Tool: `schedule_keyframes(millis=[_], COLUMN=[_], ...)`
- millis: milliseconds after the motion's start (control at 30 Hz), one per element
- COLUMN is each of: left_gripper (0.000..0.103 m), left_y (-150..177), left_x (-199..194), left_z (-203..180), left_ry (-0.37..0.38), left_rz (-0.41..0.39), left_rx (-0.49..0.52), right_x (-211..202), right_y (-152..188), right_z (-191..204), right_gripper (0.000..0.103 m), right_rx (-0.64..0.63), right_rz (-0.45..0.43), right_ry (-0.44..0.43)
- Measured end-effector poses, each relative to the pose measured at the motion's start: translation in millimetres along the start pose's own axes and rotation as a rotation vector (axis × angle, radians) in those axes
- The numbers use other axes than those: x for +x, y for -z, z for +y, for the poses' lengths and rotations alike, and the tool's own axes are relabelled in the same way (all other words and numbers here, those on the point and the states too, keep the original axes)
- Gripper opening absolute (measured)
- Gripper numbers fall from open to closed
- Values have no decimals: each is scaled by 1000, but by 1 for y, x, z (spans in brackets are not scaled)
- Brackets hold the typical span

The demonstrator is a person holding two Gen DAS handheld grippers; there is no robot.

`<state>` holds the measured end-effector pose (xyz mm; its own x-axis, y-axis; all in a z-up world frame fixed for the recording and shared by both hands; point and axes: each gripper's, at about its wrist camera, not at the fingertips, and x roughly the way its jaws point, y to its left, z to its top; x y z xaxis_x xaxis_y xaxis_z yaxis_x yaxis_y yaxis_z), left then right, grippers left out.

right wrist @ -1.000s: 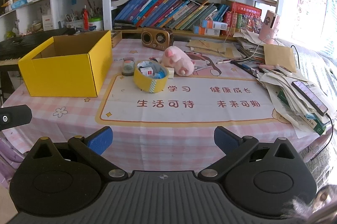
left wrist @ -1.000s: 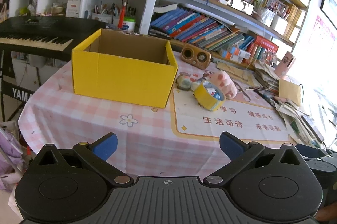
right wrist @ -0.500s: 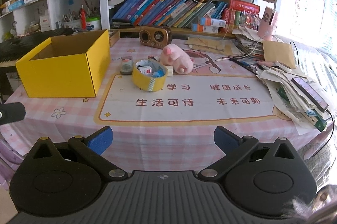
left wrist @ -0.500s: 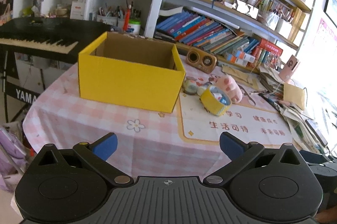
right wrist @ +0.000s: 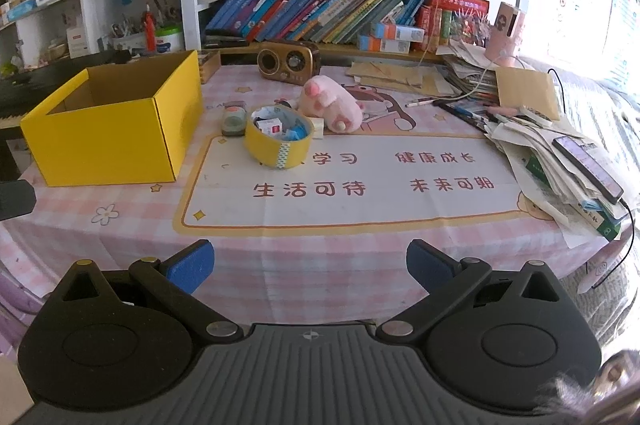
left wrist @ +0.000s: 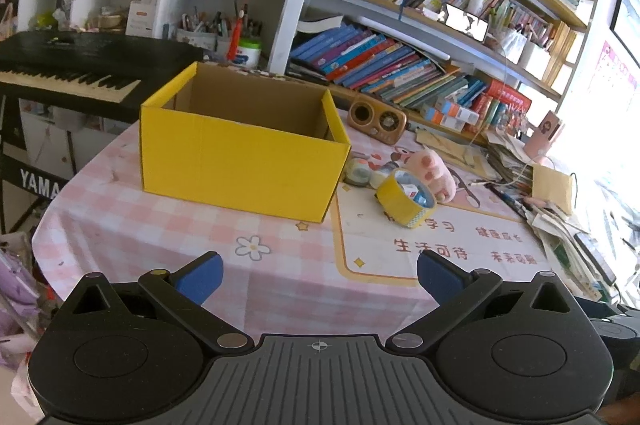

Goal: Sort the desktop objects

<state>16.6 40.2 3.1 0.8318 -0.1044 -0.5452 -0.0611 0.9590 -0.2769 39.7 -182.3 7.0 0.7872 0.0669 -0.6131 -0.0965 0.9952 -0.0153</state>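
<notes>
On the left of the tabletop (right wrist: 360, 225) stands an open yellow box (right wrist: 108, 141), showing nothing inside from these angles. Just right of it lie a small round case (right wrist: 233, 119), a yellow tape roll (right wrist: 278, 141) with small packets inside it, and a pink plush paw (right wrist: 330, 103), its long axis running left-back to right-front. All lie ahead of both tools, well apart from them. The left hand-held gripper (left wrist: 318, 275) is released, jaws spread wide, facing the box. The right hand-held gripper (right wrist: 310, 263) is likewise spread and empty; the tape roll sits slightly left of its centre line, so it seems the nearer one.
</notes>
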Motion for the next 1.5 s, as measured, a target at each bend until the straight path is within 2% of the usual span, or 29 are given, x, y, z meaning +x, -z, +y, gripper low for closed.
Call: schedule_keyframes(millis=[333, 833, 1067, 1500], left_gripper=[103, 103, 103, 103], left_y=[-4, -13, -17, -23], left_x=[15, 50, 74, 120], left_z=[-10, -39, -58, -102], left_ry=[15, 28, 29, 6], left_rz=[4, 22, 52, 83], left_rx=[20, 44, 42, 43], right_x=[10, 38, 58, 101], right_y=[-6, -24, -39, -72], right_z=[-4, -34, -53, -98], right_gripper=[103, 103, 103, 103], right_rx=[-6, 16, 10, -10], right_rz=[-3, 1, 17, 28], right_ry=[-45, -18, -5, -39])
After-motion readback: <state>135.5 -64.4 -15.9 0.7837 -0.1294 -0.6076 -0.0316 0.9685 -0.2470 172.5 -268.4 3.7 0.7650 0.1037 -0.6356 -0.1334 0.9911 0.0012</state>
